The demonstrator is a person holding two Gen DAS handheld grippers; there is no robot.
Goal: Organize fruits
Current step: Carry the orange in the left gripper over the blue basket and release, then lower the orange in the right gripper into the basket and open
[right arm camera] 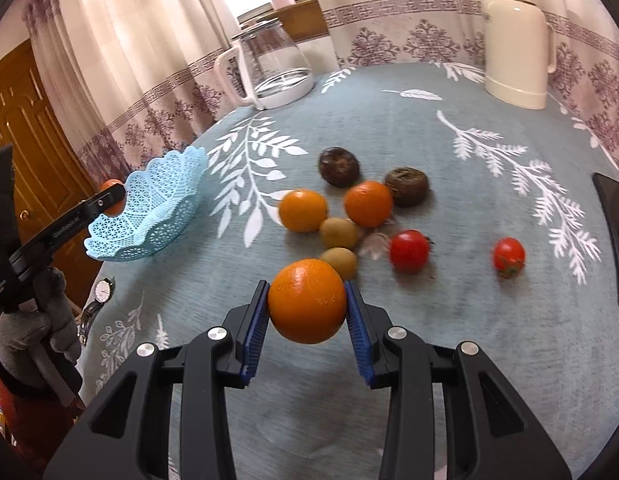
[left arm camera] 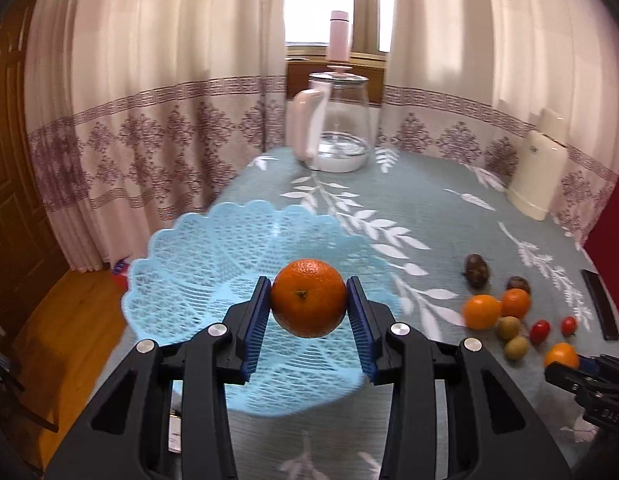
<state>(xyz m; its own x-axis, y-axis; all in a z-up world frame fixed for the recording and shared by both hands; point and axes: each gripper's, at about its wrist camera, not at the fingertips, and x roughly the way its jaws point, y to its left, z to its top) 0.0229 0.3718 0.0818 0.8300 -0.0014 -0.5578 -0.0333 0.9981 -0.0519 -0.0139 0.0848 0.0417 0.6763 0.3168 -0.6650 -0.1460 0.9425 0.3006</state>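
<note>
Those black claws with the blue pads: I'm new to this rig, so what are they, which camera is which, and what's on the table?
They are hand-held grippers, one in each of a person's hands, each with a fisheye camera looking along its fingers.

In the left wrist view, the left gripper is shut on an orange, held over the blue lattice basket, which looks empty.

In the right wrist view, the right gripper is shut on another orange, just above the leaf-print tablecloth.

Loose on the cloth: two oranges, two small greenish-brown fruits, two dark brown fruits and two cherry tomatoes. Behind stand a glass kettle and a cream thermos.
</note>
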